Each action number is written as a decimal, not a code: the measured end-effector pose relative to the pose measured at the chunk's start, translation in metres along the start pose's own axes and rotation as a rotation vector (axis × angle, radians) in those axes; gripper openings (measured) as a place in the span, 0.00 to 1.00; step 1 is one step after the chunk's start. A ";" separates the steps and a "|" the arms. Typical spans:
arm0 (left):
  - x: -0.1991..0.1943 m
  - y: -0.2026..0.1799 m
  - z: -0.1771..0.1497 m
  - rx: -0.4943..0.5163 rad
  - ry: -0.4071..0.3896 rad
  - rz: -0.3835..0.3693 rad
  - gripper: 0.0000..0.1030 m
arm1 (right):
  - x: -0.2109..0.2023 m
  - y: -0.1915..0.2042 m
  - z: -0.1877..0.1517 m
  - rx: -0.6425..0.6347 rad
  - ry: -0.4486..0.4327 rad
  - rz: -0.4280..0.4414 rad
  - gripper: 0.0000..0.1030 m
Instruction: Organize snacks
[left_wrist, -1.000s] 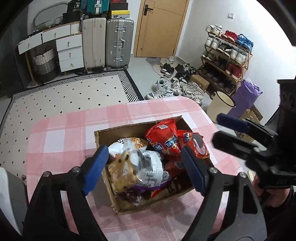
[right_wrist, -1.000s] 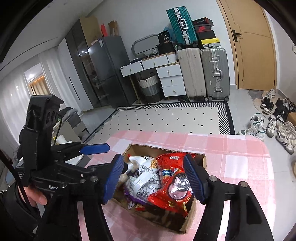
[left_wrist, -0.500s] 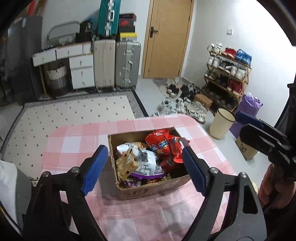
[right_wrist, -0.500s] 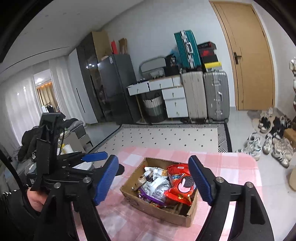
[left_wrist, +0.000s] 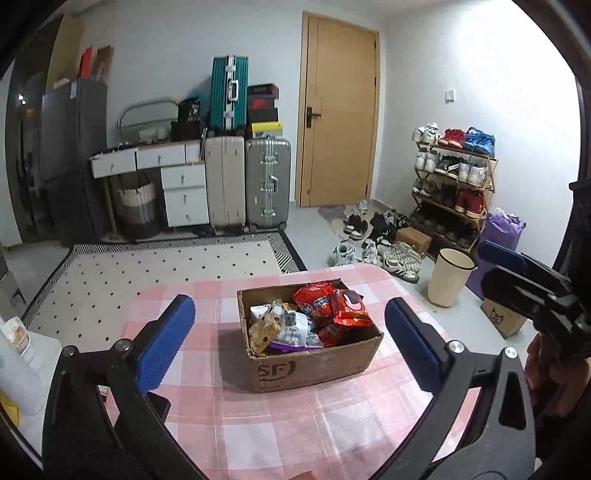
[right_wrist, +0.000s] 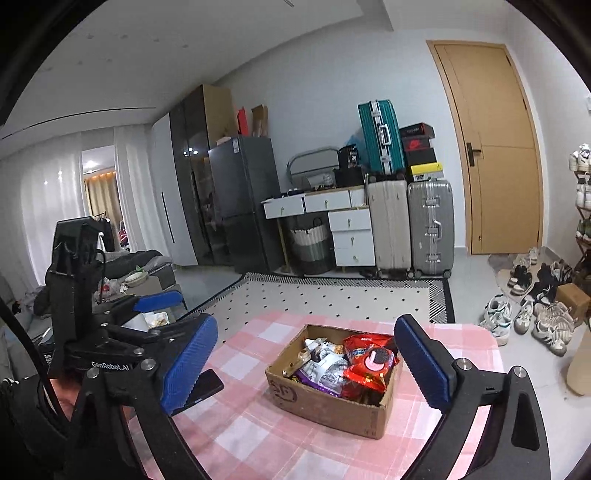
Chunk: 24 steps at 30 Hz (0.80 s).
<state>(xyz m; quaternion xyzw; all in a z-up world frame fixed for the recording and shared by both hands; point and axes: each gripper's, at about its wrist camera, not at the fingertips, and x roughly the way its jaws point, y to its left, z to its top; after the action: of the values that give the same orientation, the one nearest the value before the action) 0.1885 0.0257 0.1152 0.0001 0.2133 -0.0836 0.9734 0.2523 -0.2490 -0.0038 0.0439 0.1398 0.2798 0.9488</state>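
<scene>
A brown cardboard box (left_wrist: 314, 363) (right_wrist: 332, 404) stands on the pink checked table (left_wrist: 277, 435) (right_wrist: 266, 443). It is full of snack packets: red ones (left_wrist: 332, 306) (right_wrist: 373, 363) on the right side, silver, yellow and purple ones (left_wrist: 280, 326) (right_wrist: 325, 365) on the left side. My left gripper (left_wrist: 290, 341) is open and empty, held back from the box and above the table. My right gripper (right_wrist: 306, 363) is open and empty, also back from the box. Each gripper shows at the edge of the other's view.
A black phone (right_wrist: 201, 387) lies on the table's left part. A white side table with a bottle (left_wrist: 18, 354) stands left of the table. A cream bin (left_wrist: 448, 277), shoes and a shoe rack (left_wrist: 454, 184) are on the right. Suitcases (left_wrist: 247, 184) and drawers line the far wall.
Both grippers have pulled back and up from just over the box. The box now looks smaller and farther. Both stay open and empty.
</scene>
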 end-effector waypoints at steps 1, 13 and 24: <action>-0.008 0.000 -0.007 0.003 -0.018 0.012 1.00 | -0.005 0.002 -0.004 -0.004 -0.003 0.001 0.95; -0.014 0.024 -0.115 -0.057 -0.030 0.106 1.00 | -0.046 0.004 -0.107 0.015 -0.012 -0.074 0.99; 0.033 0.055 -0.195 -0.084 -0.005 0.234 1.00 | -0.045 -0.014 -0.191 -0.062 0.006 -0.177 0.99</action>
<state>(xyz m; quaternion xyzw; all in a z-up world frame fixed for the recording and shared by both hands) 0.1458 0.0819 -0.0780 -0.0161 0.2128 0.0397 0.9761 0.1682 -0.2842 -0.1778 0.0008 0.1373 0.1990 0.9703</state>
